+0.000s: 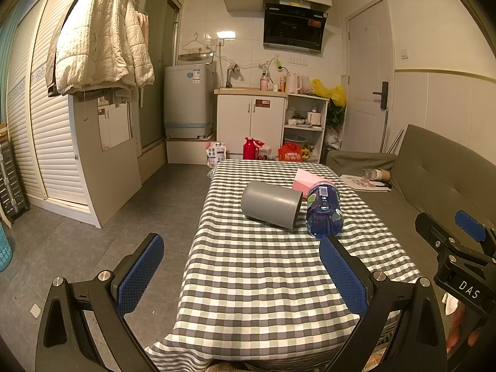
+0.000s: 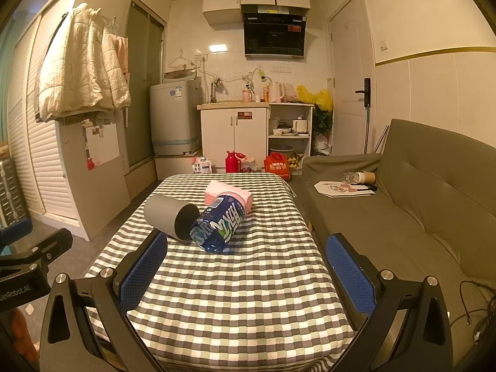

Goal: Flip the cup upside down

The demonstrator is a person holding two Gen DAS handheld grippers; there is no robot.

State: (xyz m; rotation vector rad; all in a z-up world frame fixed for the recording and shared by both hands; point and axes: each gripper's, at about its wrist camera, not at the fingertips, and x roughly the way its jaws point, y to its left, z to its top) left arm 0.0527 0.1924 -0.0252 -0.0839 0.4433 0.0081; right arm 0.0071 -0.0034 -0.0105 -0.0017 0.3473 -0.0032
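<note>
My left gripper (image 1: 241, 274) hangs nearest, jaws spread wide with nothing between them, over the near end of the table (image 1: 263, 294). Cup (image 1: 272, 204) lies on its side mid-table, mouth facing the bottle (image 1: 324, 212) just beside it; pink box (image 1: 302, 181) behind the bottle. My right gripper (image 2: 246, 274) is spread wide too, nothing held.

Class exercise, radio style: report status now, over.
Left gripper and right gripper open, empty. Grey cup on its side, untouched. Blue bottle lying against its mouth.
</note>
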